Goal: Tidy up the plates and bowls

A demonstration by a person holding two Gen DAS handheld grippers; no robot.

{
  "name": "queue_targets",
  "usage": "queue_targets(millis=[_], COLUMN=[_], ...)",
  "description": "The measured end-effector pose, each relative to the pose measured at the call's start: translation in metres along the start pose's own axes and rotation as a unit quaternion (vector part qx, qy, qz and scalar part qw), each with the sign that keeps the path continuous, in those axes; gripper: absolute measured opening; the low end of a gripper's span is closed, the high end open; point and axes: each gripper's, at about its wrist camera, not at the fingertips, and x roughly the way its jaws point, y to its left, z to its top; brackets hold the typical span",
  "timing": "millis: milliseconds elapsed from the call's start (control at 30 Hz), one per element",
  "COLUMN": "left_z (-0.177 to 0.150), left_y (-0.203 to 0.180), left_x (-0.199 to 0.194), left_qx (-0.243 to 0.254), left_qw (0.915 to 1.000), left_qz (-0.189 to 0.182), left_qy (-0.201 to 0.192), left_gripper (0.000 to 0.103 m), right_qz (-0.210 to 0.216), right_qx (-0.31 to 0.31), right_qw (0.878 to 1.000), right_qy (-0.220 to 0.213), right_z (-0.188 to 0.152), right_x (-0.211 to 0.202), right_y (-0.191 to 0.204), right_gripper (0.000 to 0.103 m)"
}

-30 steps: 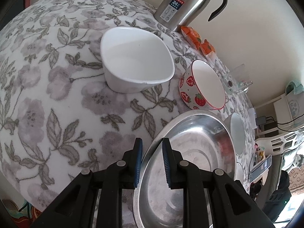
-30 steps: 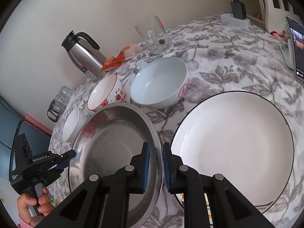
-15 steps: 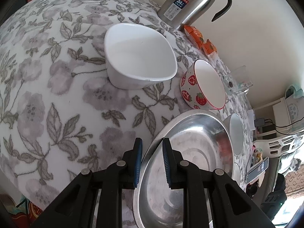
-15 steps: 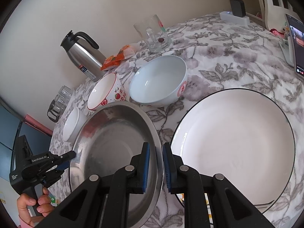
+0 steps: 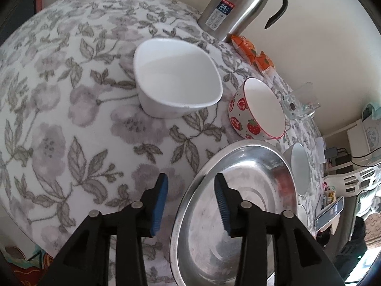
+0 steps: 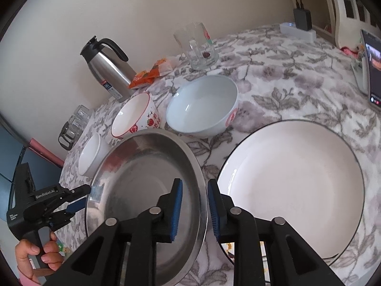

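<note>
A: Where's the round stainless-steel basin [image 6: 147,186]?

B: Nearest, on the floral tablecloth [image 5: 59,124], just left of the black-rimmed white plate [image 6: 295,186]. Left gripper [image 5: 190,200] and right gripper [image 6: 194,207] are both opening off its rim.

A: Advice?

B: Clear the rim fully before lifting away; the strawberry-print bowl [image 6: 135,116] sits just beyond.

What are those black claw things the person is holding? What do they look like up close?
Each is a handheld black plastic tool. The right gripper and left gripper have two angular black fingers with silver rivets and ribbed blue pads. Seen from the side, the left one has a boxy black body with white GenRobot.AI lettering and a pistol-style handle.
</note>
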Motion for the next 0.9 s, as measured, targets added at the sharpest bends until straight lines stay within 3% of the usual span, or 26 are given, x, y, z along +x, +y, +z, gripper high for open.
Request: queue_targets(millis=[67,233,300,433,533,800,900], left_z=[0.0,0.001,0.001,0.001,0.001,0.001,0.0], left_y=[-0.003,-0.008,-0.008,-0.007,-0.007,-0.002,-0.006], left_x=[-0.005,-0.012,-0.013,-0.015,-0.013,-0.015,-0.016], left_qx=[0.007,0.023,0.027,0.03,0.031,0.028,0.035], left_qw=[0.9999,0.9993,0.9987,0.9976,0.9965,0.9944,0.9939], left_qz=[0.004,0.022,0.037,0.055,0.069,0.09,0.091], left_qy=[-0.01,-0.021,-0.024,-0.029,-0.033,-0.048,-0.052], left_gripper=[0.051,0.053,0.062,0.068,0.088,0.095,0.096], right_qz=[-0.007,-0.017,-0.025,-0.033,-0.036,-0.036,-0.039], right_qx=[-0.011,-0.039,-0.054,-0.076,-0.088,-0.091,-0.093], right_qw=[1.0,0.999,0.998,0.996,0.995,0.995,0.994], right_qy=[-0.009,-0.024,-0.031,-0.035,-0.037,-0.037,-0.038], right_z=[0.001,0.001,0.0,-0.002,-0.003,-0.004,-0.004], right_x=[-0.004,-0.008,-0.01,-0.009,-0.007,-0.006,-0.006], right_y=[0.004,0.015,0.019,0.026,0.029,0.03,0.029], right_gripper=[0.029,0.055,0.062,0.076,0.083,0.103,0.103])
